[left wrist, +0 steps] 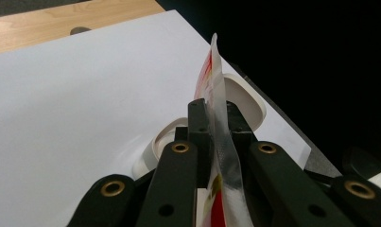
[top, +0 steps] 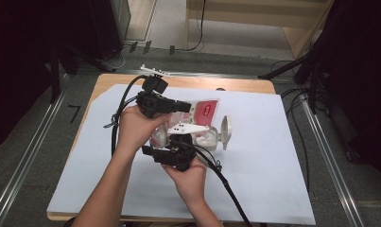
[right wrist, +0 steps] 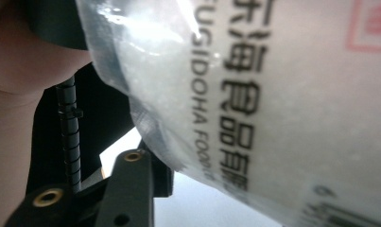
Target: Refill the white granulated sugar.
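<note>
The bag (top: 197, 111) is held above the sheet's (top: 273, 179) middle, its sealed edge clamped between the left gripper's (top: 176, 108) closed jaws. At five o'clock of it, a white jar (top: 209, 137) with its lid open is half hidden behind the right gripper (top: 171, 152). Whether that gripper's jaws grip the bag cannot be told; one jaw is covered by plastic.
</note>
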